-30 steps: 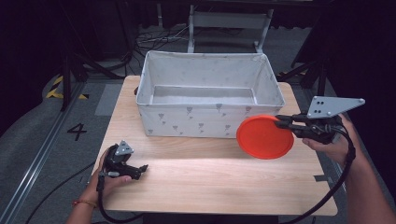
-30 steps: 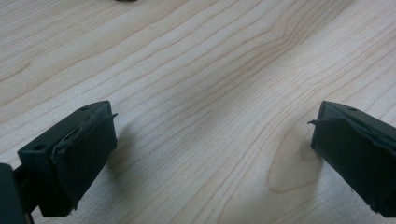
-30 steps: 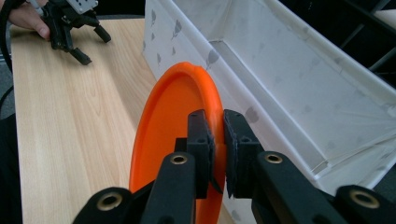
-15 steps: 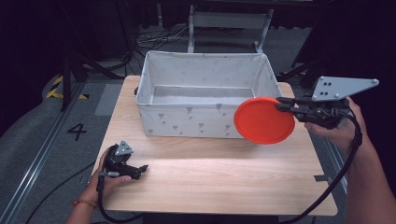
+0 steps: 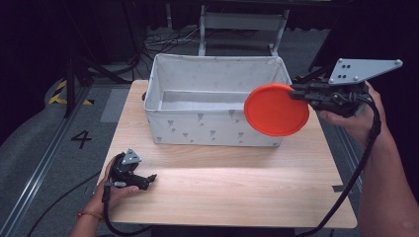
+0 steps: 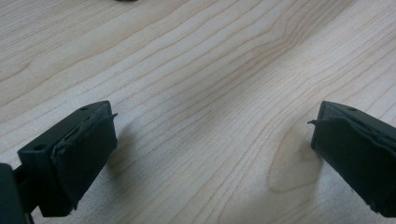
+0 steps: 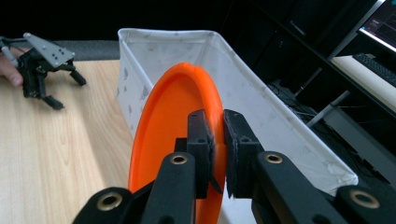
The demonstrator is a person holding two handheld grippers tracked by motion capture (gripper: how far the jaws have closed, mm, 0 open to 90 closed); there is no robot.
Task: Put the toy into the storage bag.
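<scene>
An orange plate [image 5: 276, 110] hangs on edge in the air at the right front corner of the white fabric bin [image 5: 217, 129]. My right gripper [image 5: 298, 94] is shut on the plate's rim, and in the right gripper view the plate [image 7: 168, 144] stands upright between my black jaws, beside the bin wall [image 7: 261, 112]. My left gripper [image 5: 148, 178] rests on the wooden table [image 5: 232, 187] near its front left corner. It is open, and in the left gripper view its jaws stand wide apart over bare wood [image 6: 210, 116] with nothing between them.
The bin looks hollow, with its floor bare as far as shows. A strip of dark tape [image 5: 341, 188] sits at the table's right edge. Dark floor, cables and a metal frame [image 5: 242, 22] lie behind the table.
My right gripper has lifted the orange plate up and to the left, from beside the bin's right front corner to its rim height. The left gripper has stayed still.
</scene>
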